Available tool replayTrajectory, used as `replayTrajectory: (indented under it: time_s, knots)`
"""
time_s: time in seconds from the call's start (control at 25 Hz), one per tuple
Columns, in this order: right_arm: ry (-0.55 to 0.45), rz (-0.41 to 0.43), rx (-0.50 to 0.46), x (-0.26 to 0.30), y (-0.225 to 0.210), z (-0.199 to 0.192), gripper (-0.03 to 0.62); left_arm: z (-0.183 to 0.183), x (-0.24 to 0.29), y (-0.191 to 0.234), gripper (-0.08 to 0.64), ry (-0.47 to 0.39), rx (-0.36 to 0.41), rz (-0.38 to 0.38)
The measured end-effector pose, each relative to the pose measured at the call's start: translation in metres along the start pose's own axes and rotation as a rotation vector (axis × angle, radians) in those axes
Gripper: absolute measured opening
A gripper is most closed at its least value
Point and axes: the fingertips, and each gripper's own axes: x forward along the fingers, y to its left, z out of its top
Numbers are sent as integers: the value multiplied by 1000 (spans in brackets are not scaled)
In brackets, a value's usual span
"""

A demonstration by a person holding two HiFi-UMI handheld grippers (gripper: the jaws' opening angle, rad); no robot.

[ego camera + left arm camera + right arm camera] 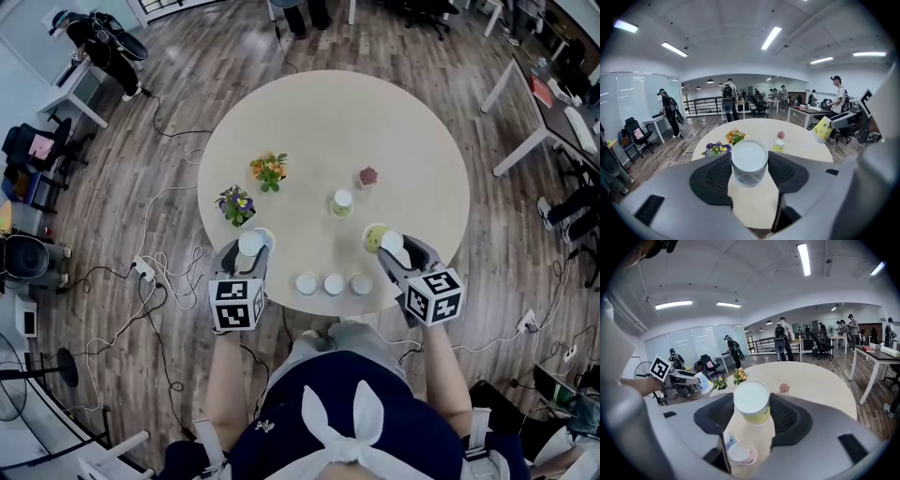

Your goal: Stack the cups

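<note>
Left gripper [750, 167]: your jaws stand wide, closed on the white-and-blue paper cup [749, 157] above the round beige table [801, 140].
Right gripper [752, 412]: jaws grip the yellow paper cup [753, 401], off the table.
Handling: likely light and crushable; hold mid-wall, gently.

Left gripper [246, 255]: I have its jaws pressed against both sides of a white cup [749, 163], whose flat end faces the camera.
Right gripper [394, 251]: its jaws are clamped the same way on a yellow cup [752, 404].
Pointing: both grippers slant forward and somewhat down.
Left marker cube [235, 303]: sits behind the jaws, top face up.
Right marker cube [436, 296]: likewise, turned slightly outward.
Left forearm [228, 375]: bare, stretched forward.
Right forearm [447, 370]: bare, stretched forward, well apart from the left one.
</note>
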Motion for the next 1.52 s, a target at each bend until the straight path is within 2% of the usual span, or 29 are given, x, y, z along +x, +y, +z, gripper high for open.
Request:
replayTrajectory:
  time_s: [0.84, 1.52]
  knots:
    - [-28, 26, -11, -24, 21, 5, 244, 13, -19, -30, 253, -46, 33, -59]
    - [-8, 61, -34, -23, 36, -3, 244, 18, -17, -80, 253, -53, 94, -165]
